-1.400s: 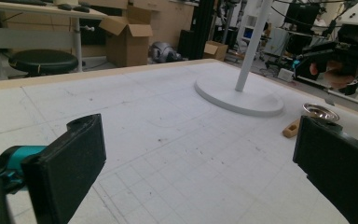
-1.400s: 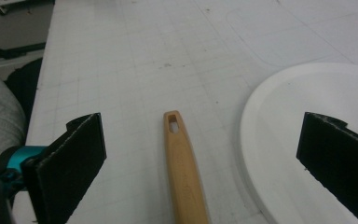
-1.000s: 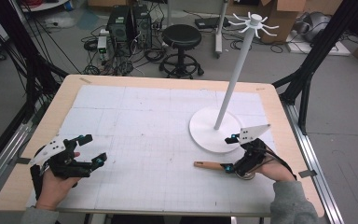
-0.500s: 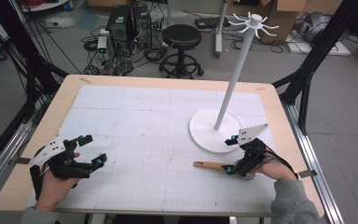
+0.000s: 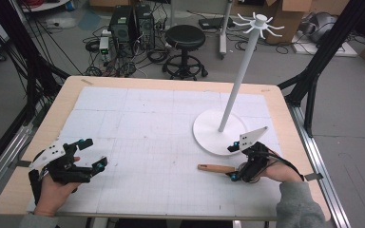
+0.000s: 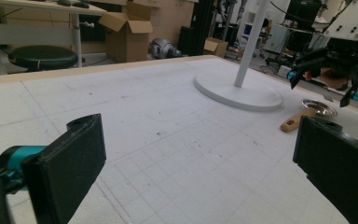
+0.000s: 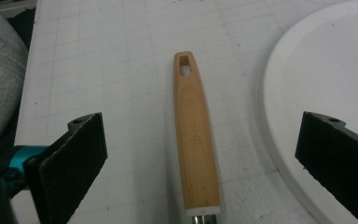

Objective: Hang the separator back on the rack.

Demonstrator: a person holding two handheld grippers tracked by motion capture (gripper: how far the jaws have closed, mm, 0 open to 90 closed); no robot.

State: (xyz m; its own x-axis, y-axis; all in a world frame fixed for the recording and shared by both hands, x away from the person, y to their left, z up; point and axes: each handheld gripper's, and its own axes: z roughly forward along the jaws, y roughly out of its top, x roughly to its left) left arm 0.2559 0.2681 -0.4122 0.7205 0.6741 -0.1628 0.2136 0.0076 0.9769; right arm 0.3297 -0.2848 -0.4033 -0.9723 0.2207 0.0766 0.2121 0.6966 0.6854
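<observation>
A utensil with a wooden handle [image 5: 216,167] lies on the white mat near the front right. In the left gripper view its handle [image 6: 298,120] leads to a small metal bowl [image 6: 319,107]. My right gripper [image 5: 231,163] is open and straddles the bowl end, low over the mat. In the right gripper view the handle [image 7: 196,140] runs straight up between the wide-apart jaws of the right gripper [image 7: 207,140], touching neither. My left gripper [image 5: 95,152] rests open at the front left, and nothing lies between the jaws of the left gripper [image 6: 200,154].
A white stand has a round base [image 5: 209,135], a leaning pole [image 5: 237,80] and hooks on top [image 5: 259,21], just behind the utensil. Its base [image 7: 326,70] lies close to the right jaw. A stool [image 5: 185,40] and boxes stand beyond the table.
</observation>
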